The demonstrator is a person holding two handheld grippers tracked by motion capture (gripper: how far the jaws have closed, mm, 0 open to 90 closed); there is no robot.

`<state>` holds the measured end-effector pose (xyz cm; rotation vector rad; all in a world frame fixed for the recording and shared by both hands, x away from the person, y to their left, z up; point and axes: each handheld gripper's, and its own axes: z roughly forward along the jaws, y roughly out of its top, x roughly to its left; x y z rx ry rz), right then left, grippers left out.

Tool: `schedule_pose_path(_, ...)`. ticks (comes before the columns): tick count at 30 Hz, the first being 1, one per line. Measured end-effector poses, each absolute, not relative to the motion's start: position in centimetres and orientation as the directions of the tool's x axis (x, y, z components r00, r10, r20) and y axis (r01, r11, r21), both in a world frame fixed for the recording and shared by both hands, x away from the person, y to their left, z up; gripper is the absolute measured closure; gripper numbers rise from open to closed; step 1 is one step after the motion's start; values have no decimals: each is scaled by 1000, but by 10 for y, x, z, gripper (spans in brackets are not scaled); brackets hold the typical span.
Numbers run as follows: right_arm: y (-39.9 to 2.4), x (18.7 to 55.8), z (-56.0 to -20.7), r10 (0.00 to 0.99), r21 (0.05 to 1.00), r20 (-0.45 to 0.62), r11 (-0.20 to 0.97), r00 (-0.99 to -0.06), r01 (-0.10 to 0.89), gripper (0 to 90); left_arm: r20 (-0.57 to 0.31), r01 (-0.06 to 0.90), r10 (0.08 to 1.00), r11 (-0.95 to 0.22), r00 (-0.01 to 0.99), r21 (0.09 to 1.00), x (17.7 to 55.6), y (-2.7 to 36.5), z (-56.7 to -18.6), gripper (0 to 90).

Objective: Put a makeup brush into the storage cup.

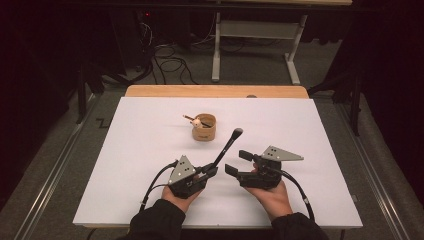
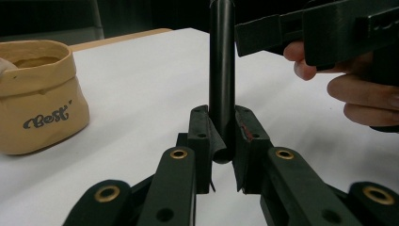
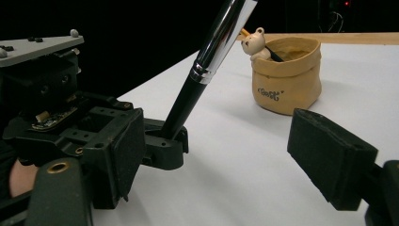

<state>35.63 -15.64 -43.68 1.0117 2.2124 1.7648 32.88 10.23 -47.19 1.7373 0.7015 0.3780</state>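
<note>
1. Forearms enter low, and the left gripper [image 1: 212, 172] pinches the makeup brush [image 1: 227, 145] by its handle end, on the near side of the tan pouch [image 1: 204, 128]
2. Right gripper [image 1: 236, 162] sits just beside the brush, jaws spread, nothing between them
3. Brush leans up towards the pouch
4. Risk: that end-only pinch could let the brush swivel or slip if nudged

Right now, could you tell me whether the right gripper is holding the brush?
No, the right gripper stands open beside the brush, which is clamped in the left gripper.
</note>
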Motion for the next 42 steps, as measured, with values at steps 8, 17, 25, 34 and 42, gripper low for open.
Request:
schedule_pose_path(8,-158,358,-437,564,906,317,58,-763,420,246,-101,256,631,-159,770,954,327,98,-473,793)
schedule_pose_path(17,-159,358,-437,560,901,343,32,-754,434,291,-90,251,630,-173,772,952,325,95,-474,793)
schedule_pose_path(25,-162,359,-438,548,897,372,-3,-750,442,350,-83,251,623,-186,778,950,324,91,-476,793)
schedule_pose_path(34,-165,359,-439,535,889,407,-45,-741,456,394,-76,248,617,-198,784,948,322,88,-477,792)
schedule_pose_path(42,-170,360,-440,522,879,444,-97,-728,467,451,-71,243,611,-204,788,948,321,86,-477,793)
